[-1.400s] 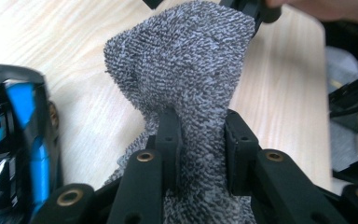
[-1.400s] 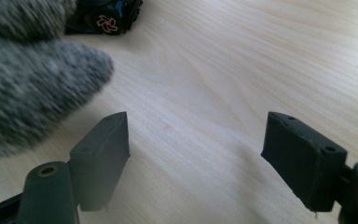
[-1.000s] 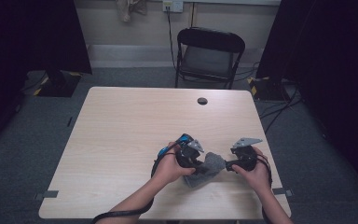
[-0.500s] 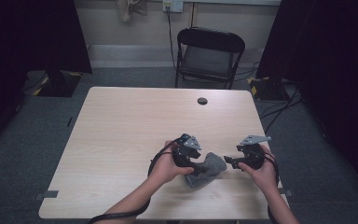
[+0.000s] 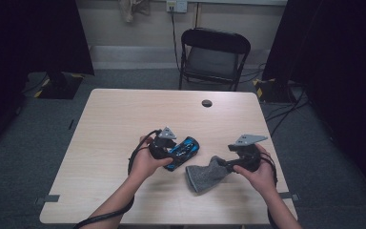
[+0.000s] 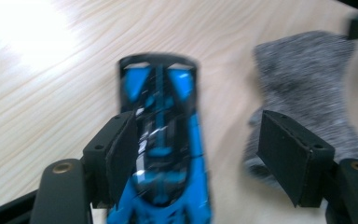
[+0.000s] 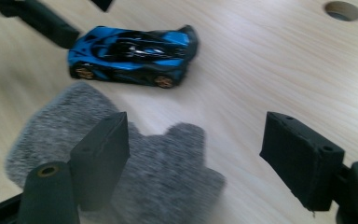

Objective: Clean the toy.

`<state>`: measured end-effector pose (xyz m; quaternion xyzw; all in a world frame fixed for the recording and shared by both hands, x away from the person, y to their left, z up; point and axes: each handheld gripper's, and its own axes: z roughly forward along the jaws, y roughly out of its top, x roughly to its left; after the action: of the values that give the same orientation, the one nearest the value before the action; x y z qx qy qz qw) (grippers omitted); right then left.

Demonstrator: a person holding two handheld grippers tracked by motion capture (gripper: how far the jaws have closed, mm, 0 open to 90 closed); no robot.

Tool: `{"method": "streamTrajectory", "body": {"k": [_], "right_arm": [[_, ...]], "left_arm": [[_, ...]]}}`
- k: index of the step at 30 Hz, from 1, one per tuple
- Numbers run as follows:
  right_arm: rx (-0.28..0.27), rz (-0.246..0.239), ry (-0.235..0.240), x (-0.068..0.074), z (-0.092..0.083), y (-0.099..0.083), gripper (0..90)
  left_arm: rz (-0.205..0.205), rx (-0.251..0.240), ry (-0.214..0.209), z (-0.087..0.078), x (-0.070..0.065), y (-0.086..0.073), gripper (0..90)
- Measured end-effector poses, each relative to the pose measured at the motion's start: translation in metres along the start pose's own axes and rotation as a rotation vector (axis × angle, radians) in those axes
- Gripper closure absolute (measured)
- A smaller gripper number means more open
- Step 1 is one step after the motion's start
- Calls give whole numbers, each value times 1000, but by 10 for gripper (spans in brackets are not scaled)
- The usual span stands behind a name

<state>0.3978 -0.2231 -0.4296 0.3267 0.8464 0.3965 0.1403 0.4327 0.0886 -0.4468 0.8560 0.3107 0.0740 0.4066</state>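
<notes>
Desk (image 5: 124, 124) scene: blue toy car (image 5: 183, 151) lies between the wide-open left claw (image 6: 200, 149) jaws, just beside grey mitt (image 5: 205, 174); right claw (image 7: 200, 158) gapes empty above mitt; round hole (image 5: 207, 103) far off.

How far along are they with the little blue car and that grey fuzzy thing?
Apparently done: the blue and black toy car lies bare on the light wooden table, beside the grey woolly cloth. In hand: the left gripper straddles the car, the right gripper hangs over the cloth, both open. Left: gripping either.
</notes>
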Motion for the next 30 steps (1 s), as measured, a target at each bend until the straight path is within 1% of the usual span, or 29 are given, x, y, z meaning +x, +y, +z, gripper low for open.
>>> {"method": "streamTrajectory", "body": {"k": [3, 7, 8, 10, 12, 13, 14, 17, 18, 20, 22, 23, 24, 25, 27, 29, 30], "right_arm": [[16, -34, 40, 14, 9, 4, 227], [51, -54, 67, 25, 20, 2, 227], [56, -55, 71, 26, 23, 0, 228], [77, -51, 83, 28, 30, -6, 227], [84, -40, 95, 28, 36, -12, 224], [85, -39, 99, 28, 38, -14, 225], [89, -33, 101, 28, 38, -15, 224], [80, -25, 102, 26, 39, -16, 221], [78, -29, 102, 27, 37, -14, 223], [73, -45, 107, 29, 35, -10, 225], [70, -66, 131, 34, 33, -6, 229], [76, -72, 140, 36, 33, -5, 230], [93, -86, 140, 38, 35, -4, 227], [101, -95, 136, 40, 38, -5, 229], [123, -92, 136, 40, 45, -9, 221], [122, -78, 139, 40, 49, -12, 226], [122, -75, 138, 40, 50, -13, 230]], "left_arm": [[-12, 6, 17, 3, 7, -4, 281], [3, 17, 36, 11, 12, -8, 245], [12, 23, 37, 13, 12, -9, 230], [14, 25, 33, 17, 12, -11, 218], [20, 16, 35, 20, 12, -12, 214], [24, 21, 37, 20, 12, -12, 208], [22, 26, 40, 19, 13, -13, 208], [1, 13, 50, 19, 18, -15, 208], [-10, 12, 48, 19, 19, -15, 210], [-7, 3, 51, 18, 21, -15, 223], [2, 4, 44, 19, 21, -14, 223], [-3, 1, 48, 20, 20, -14, 223], [0, 8, 45, 21, 20, -13, 223], [-4, 1, 44, 23, 20, -12, 224], [-3, 5, 45, 26, 19, -11, 224], [0, 6, 40, 30, 19, -12, 230], [-6, 9, 33, 32, 20, -12, 230]]}}
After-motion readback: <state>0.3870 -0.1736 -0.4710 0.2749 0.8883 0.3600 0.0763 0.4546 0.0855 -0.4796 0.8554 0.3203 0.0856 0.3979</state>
